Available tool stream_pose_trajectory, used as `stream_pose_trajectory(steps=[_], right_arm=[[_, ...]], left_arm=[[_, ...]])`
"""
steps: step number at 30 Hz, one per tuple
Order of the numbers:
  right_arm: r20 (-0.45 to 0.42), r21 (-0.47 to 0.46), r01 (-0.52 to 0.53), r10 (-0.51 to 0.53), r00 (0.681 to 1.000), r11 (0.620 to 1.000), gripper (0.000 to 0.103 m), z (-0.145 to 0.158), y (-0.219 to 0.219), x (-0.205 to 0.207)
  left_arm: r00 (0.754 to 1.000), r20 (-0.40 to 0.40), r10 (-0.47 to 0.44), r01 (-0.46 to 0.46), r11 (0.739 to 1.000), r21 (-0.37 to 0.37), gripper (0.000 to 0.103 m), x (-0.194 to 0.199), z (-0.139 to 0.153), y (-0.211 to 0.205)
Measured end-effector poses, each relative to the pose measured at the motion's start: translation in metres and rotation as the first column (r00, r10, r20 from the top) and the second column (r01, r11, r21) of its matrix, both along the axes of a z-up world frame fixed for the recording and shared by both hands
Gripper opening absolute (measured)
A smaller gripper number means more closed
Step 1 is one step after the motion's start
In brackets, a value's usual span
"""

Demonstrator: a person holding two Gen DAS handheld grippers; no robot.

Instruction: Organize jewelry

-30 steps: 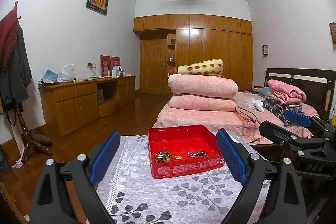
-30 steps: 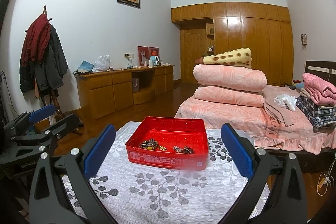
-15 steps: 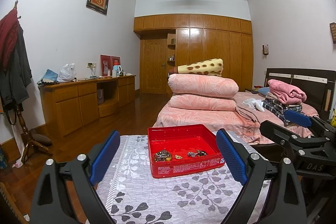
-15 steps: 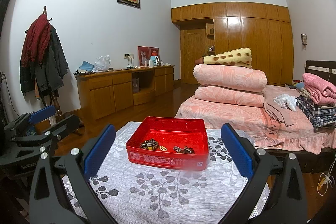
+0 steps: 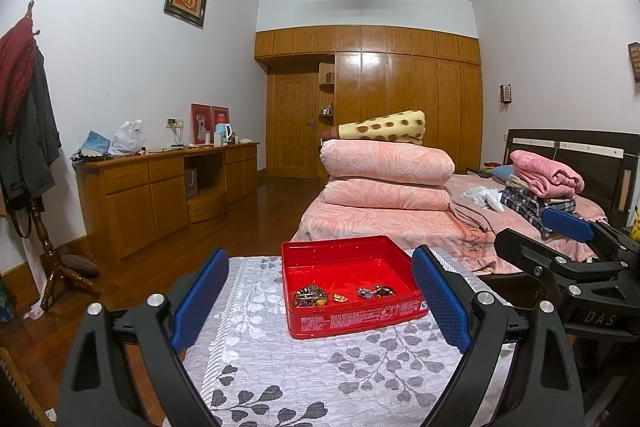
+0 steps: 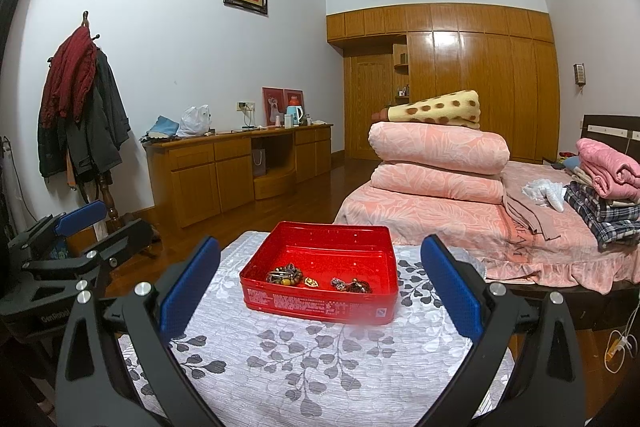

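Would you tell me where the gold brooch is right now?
In both wrist views, the gold brooch lies inside the red tin, near its front wall, between two jewelry clumps.

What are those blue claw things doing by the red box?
A person holds two grabber tools and is about to sort jewelry. The left gripper and the right gripper are both open and empty, hovering above the leaf-patterned cloth. In front of them sits a red tin with small jewelry pieces lying inside near its front wall. Nothing has been picked up yet.
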State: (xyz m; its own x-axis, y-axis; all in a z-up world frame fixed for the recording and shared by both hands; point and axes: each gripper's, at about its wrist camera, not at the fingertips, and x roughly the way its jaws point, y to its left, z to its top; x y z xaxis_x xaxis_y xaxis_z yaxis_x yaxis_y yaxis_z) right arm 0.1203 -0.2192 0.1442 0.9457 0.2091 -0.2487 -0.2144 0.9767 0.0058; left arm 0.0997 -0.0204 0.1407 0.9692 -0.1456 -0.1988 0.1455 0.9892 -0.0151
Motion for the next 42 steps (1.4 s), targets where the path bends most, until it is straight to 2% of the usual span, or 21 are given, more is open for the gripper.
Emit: stream_pose_trajectory(steps=[42], right_arm=[[-0.007,-0.003,0.001,-0.001,1.0,1.0,0.097,0.0005,0.0006,0.0006]], left_arm=[[1.0,-0.012,0.012,-0.012,1.0,-0.003,0.091,0.0057,-0.0026,0.0083]])
